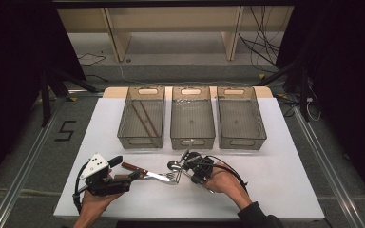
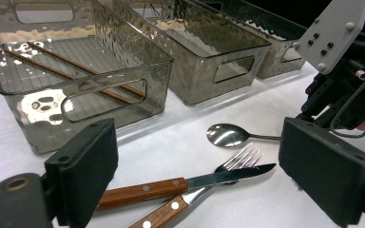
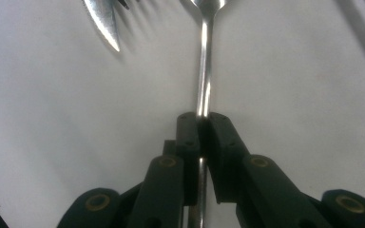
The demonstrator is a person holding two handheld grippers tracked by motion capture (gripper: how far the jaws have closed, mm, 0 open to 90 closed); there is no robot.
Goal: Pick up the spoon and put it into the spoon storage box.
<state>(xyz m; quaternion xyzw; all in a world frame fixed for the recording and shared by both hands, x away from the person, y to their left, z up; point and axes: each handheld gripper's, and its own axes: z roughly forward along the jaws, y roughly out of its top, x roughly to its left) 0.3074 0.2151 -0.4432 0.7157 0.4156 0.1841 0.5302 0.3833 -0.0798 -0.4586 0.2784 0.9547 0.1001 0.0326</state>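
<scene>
The right gripper point(image 1: 186, 166), low and just right of centre in the high view, has its jaws pinched together on the handle of a spoon point(image 1: 174, 165). In the right gripper view point(image 3: 203, 124) the thin steel handle point(image 3: 203, 76) runs straight up from between the two black pads to the top edge of the frame, where the bowl begins. The left gripper point(image 1: 135, 175), at lower left of the high view, stands with its jaws spread wide around nothing. In the left gripper view point(image 2: 209, 166) the wood-handled knife point(image 2: 190, 183) and wood-handled fork point(image 2: 204, 190) lie crossed in the lower middle of the frame, between and beyond the two pads, touching neither as far as I can see. The spoon bowl point(image 2: 225, 135) rests on the table just above them, handle pointing right toward the other gripper point(image 2: 347, 90).

Three clear bins sit side by side in the upper middle of the high view: the left bin point(image 1: 125, 124) holds two brown chopsticks point(image 1: 145, 118); the middle bin point(image 1: 192, 141) and right bin point(image 1: 241, 140) look empty. A bare band of white table point(image 1: 275, 180) separates bins and cutlery, with more open surface toward the lower right.

The chopsticks' slant and the rippled bin walls show clearly in the left gripper view; the grip on the spoon is plain in the right gripper view.
</scene>
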